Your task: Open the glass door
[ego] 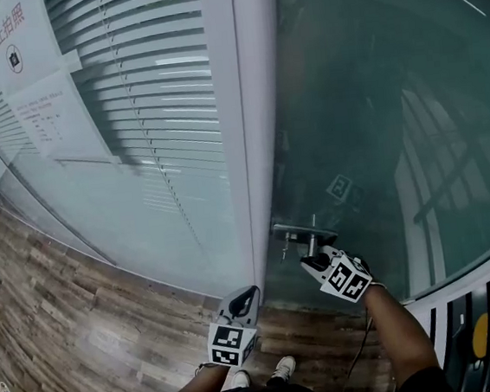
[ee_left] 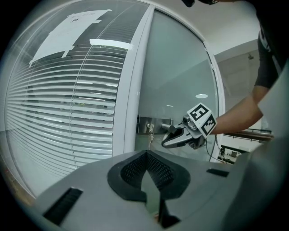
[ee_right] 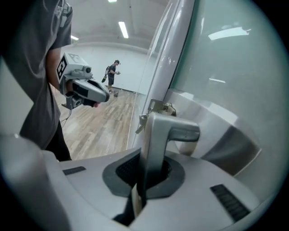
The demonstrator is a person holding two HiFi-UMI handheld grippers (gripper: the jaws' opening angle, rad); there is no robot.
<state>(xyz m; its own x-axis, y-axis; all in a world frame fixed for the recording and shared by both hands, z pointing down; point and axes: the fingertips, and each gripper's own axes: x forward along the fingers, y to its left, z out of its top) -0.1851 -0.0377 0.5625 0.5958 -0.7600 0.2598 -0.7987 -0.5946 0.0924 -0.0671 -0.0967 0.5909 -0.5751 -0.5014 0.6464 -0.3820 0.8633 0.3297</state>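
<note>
Of two grippers, the right gripper [ee_right: 150, 169] is clamped around the one door handle [ee_right: 174, 129] at mid-frame; the left gripper [ego: 247, 297] is pressed together, empty.

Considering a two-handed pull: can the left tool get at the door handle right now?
Probably not usefully. Nothing stands between the left tool and the door handle, but the right tool is clamped on its lever, leaving little free to grip.

Grey hand-held grippers [ego: 248, 293] [ego: 310, 263], marker cubes [ego: 228, 345], white shoes [ego: 285, 367]
</note>
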